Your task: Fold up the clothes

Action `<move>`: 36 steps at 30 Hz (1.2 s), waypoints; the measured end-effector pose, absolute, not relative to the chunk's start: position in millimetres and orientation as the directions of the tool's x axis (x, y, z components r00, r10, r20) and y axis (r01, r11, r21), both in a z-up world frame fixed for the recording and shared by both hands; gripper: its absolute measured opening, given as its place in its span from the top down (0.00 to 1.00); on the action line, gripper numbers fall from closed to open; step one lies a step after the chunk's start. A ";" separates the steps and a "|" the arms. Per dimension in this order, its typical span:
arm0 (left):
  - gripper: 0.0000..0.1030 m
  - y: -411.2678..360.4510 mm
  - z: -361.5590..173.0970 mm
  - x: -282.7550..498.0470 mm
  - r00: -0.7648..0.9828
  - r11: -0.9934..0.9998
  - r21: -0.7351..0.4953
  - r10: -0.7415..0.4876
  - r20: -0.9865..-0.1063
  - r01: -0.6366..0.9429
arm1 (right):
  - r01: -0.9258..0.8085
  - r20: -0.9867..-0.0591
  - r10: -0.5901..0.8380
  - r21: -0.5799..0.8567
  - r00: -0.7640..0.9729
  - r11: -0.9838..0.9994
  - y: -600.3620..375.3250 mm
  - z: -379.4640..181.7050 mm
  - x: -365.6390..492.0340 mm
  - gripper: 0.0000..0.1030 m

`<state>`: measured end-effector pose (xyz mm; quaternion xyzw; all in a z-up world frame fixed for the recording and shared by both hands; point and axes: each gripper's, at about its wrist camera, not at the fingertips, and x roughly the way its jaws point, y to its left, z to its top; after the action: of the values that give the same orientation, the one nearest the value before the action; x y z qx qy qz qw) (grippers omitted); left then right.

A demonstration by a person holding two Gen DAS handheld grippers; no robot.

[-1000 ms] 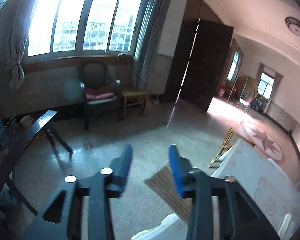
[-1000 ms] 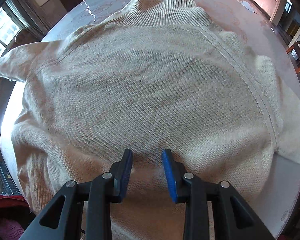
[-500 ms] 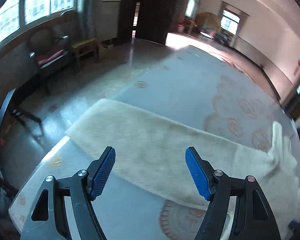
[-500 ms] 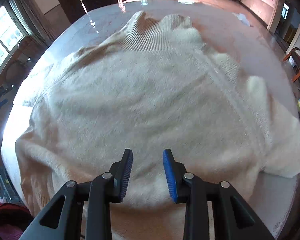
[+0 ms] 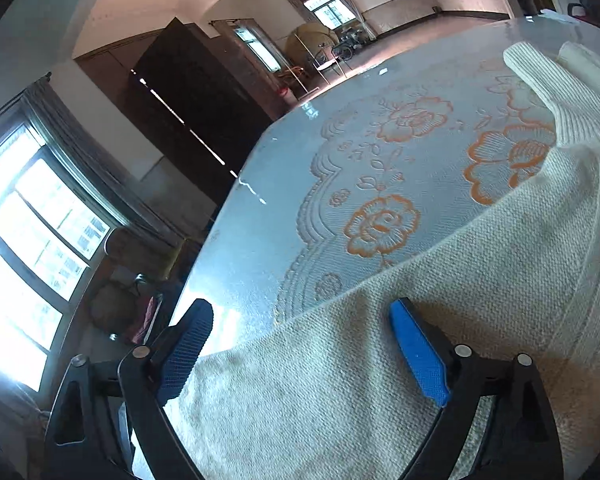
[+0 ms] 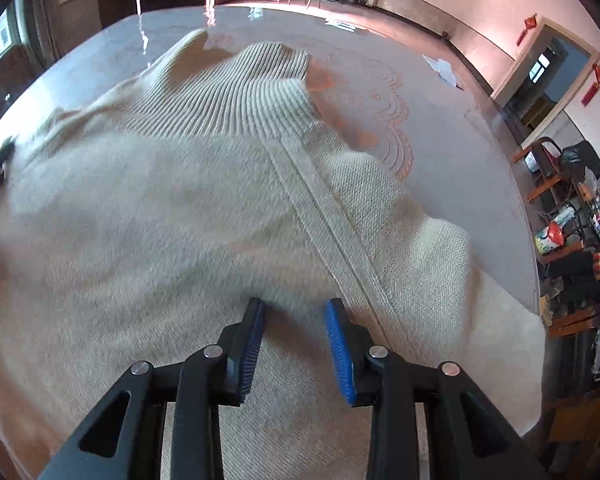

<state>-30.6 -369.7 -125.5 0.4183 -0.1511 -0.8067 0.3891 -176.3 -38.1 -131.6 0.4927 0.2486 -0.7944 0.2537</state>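
sweater [image 6: 148,216]: 1 | table [image 5: 284,208]: 1 | left tool [image 5: 300,344]: 1 | right tool [image 6: 296,340]: 1

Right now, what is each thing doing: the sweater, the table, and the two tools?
Sweater: spread flat on the table, unfolded, ribbed collar pointing away.
Sleeve: stretched out along the table's edge.
Table: covered by a flowered cloth, partly under the sweater.
Left tool: wide open, jaws just opening further, over the sleeve, gripping nothing.
Right tool: partly open above the sweater, gripping nothing.

sweater [image 6: 148,216] spread on table [image 6: 452,152], collar at far side, chairs [image 6: 556,168] right of table
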 end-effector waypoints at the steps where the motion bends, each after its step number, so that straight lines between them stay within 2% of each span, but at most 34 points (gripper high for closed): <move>1: 0.03 -381.1 -124.8 -35.6 -0.332 -0.641 0.567 -0.761 -0.557 0.518 | 0.633 -0.912 -0.158 -0.131 -0.379 -0.763 -44.3 -131.9 -185.1 0.69; 8: 0.00 -443.5 -121.3 -71.7 -0.279 -0.613 0.567 -0.775 -0.567 0.550 | 0.631 -0.902 -0.184 -0.117 -0.391 -0.767 -102.9 -132.0 -234.9 0.68; 11: 0.01 -443.2 -113.7 -69.5 -0.238 -0.617 0.597 -0.770 -0.592 0.513 | 0.609 -0.904 -0.249 -0.016 -0.348 -0.793 -88.7 -119.2 -238.2 0.69; 13: 0.01 -426.5 -106.3 -52.5 -0.275 -0.649 0.581 -0.748 -0.604 0.490 | 0.598 -0.880 -0.329 0.066 -0.343 -0.799 -58.9 -103.9 -221.8 0.68; 20: 0.01 -334.6 -79.0 31.3 -0.470 -0.857 0.334 -0.500 -0.727 0.393 | 0.622 -0.913 -0.282 0.040 -0.295 -0.782 38.3 -102.2 -115.3 0.68; 25: 0.01 -248.3 -90.8 73.2 -0.510 -0.954 0.221 -0.297 -0.807 0.205 | 0.650 -0.924 -0.300 0.079 -0.238 -0.756 75.9 -101.7 -26.6 0.68; 27: 0.01 -210.2 -105.8 84.7 -0.509 -0.957 0.259 -0.289 -0.811 0.130 | 0.672 -0.929 -0.280 0.047 -0.242 -0.739 75.4 -106.3 2.9 0.68; 31: 0.01 -184.0 -115.8 121.7 -0.583 -0.918 0.386 -0.364 -0.726 0.092 | 0.715 -0.945 -0.166 -0.091 -0.281 -0.693 63.1 -129.4 33.9 0.68; 35: 0.01 -192.4 -122.7 164.4 -0.634 -0.888 0.452 -0.397 -0.663 0.084 | 0.725 -0.943 -0.172 -0.094 -0.285 -0.683 83.7 -127.6 45.4 0.66; 36: 0.00 -196.8 -124.1 175.6 -0.644 -0.883 0.461 -0.402 -0.651 0.085 | 0.726 -0.948 -0.178 -0.072 -0.263 -0.684 94.0 -126.6 45.2 0.63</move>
<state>175.6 -196.8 -124.1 0.3988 -0.1986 -0.8846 0.1375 45.2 94.0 -126.6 0.5273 0.2595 -0.7510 0.3010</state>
